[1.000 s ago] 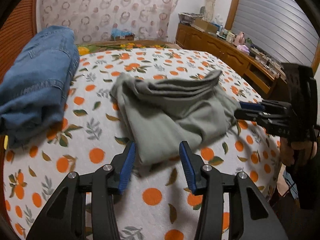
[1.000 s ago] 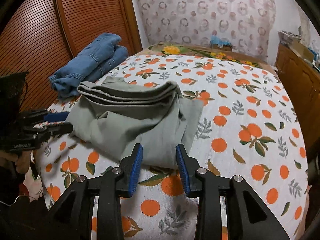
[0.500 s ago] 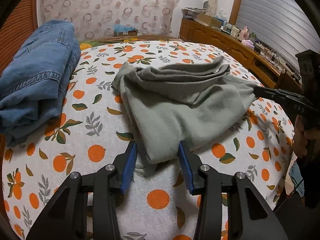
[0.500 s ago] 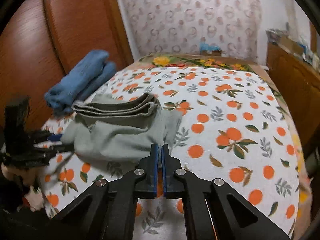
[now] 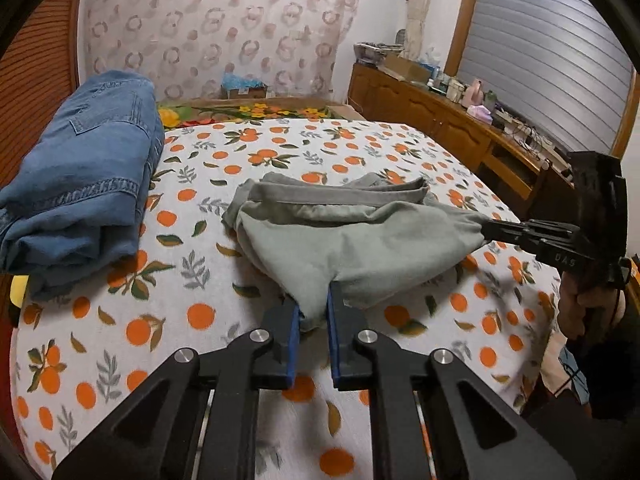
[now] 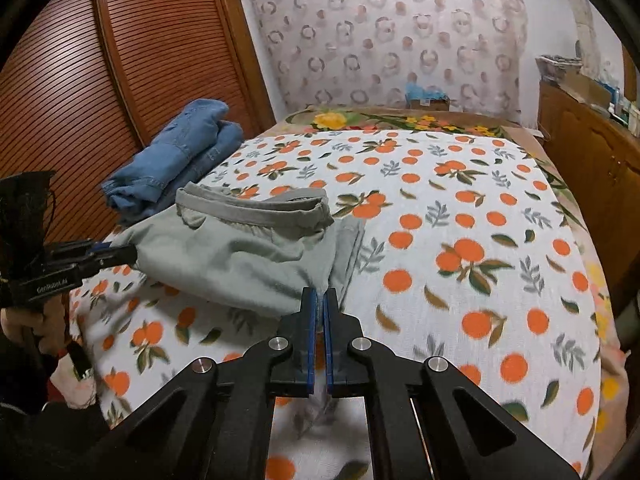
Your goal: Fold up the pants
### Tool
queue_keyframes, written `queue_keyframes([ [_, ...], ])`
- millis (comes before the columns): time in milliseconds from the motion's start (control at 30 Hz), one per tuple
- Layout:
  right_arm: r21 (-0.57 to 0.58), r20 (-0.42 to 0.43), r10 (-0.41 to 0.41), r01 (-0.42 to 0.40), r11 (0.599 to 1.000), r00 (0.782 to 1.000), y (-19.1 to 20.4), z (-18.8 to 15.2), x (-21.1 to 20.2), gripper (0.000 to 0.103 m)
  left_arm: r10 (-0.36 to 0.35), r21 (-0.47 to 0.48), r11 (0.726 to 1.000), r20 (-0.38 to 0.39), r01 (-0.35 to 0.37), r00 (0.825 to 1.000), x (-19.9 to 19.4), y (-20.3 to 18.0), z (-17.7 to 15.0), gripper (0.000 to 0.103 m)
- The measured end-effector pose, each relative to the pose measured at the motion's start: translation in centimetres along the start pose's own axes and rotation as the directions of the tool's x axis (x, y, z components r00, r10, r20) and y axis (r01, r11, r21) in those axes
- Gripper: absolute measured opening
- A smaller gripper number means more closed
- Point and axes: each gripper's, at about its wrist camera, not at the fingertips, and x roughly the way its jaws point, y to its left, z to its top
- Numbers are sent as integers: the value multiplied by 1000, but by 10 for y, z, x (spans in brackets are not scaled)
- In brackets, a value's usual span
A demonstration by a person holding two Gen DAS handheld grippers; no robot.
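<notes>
Grey-green pants (image 5: 352, 240) lie partly folded on the orange-print bed sheet (image 5: 192, 288), waistband at the far side. My left gripper (image 5: 312, 312) is shut on the near corner of the pants. My right gripper (image 6: 320, 300) is shut on the other near corner; it shows in the left wrist view (image 5: 492, 228) at the right, pinching the cloth. The pants (image 6: 240, 248) are stretched and lifted between both grippers. The left gripper also shows at the left of the right wrist view (image 6: 128, 254).
Folded blue jeans (image 5: 88, 176) lie at the bed's left edge, also in the right wrist view (image 6: 180, 152). A wooden louvred wardrobe (image 6: 120, 60) stands on the left. A wooden sideboard (image 5: 460, 124) with clutter runs along the right.
Both grippers closed on the near corners of the pants, the right first, then the left. The near edge now hangs taut and lifted between them.
</notes>
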Motion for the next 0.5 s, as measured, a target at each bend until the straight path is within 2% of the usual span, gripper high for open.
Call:
queue_keyframes([
  [233,-6,-8,32,-32,999,999,7,-19,-22,3,1,8,1000,-35,-1,999,-7,-6,-18,14],
  [333,-17,-11,22,-22,1000,1000,10,-19,-24,3,4,-1,1000,-52,-4,999,-1,-4,-20,18],
  [433,-51,1,27,-27,998,1000,15,-16,-28,3,5,26,1000,-36,-4,999,-2,-7,-19,32],
  [500,-71,6,21,-21,997,1000,19,-14,-30,6,2,35,999,-27,-1,1000,-4,-8,-17,45],
])
